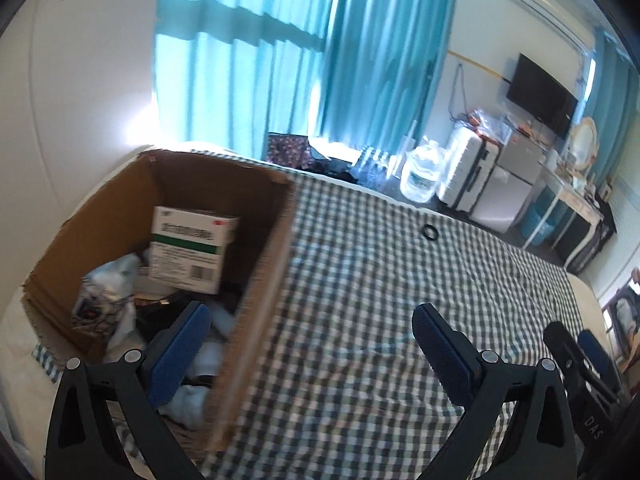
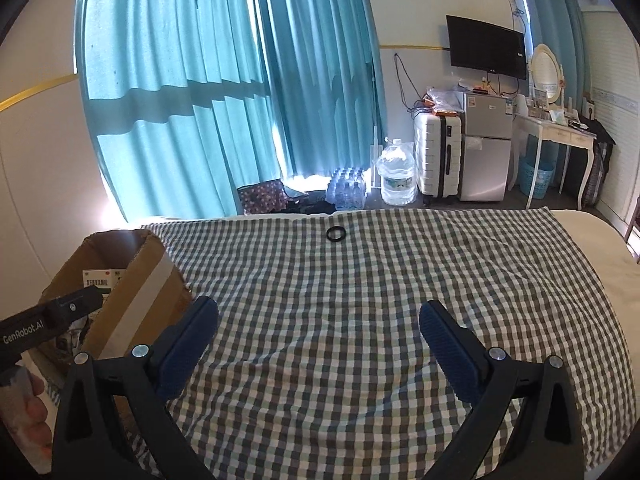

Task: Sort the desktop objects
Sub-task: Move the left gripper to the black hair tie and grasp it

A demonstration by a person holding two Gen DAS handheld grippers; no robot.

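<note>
At the left of the frame the cardboard box [image 2: 120, 276] already holds a white packet [image 1: 192, 248], and the left gripper [image 1: 312, 344] is spread wide and empty. The right gripper [image 2: 320, 340] is wide open and empty too. One black ring [image 2: 335, 233] lies far up the checked cloth [image 2: 360, 300], so I think the next move is reaching out to pinch it.

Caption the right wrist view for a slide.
Right gripper, jaws open and empty, faces a black ring on the checked cloth; cardboard box at left.

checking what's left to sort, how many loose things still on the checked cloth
1: a black ring near the cloth's far edge. The box may hide others.
</note>
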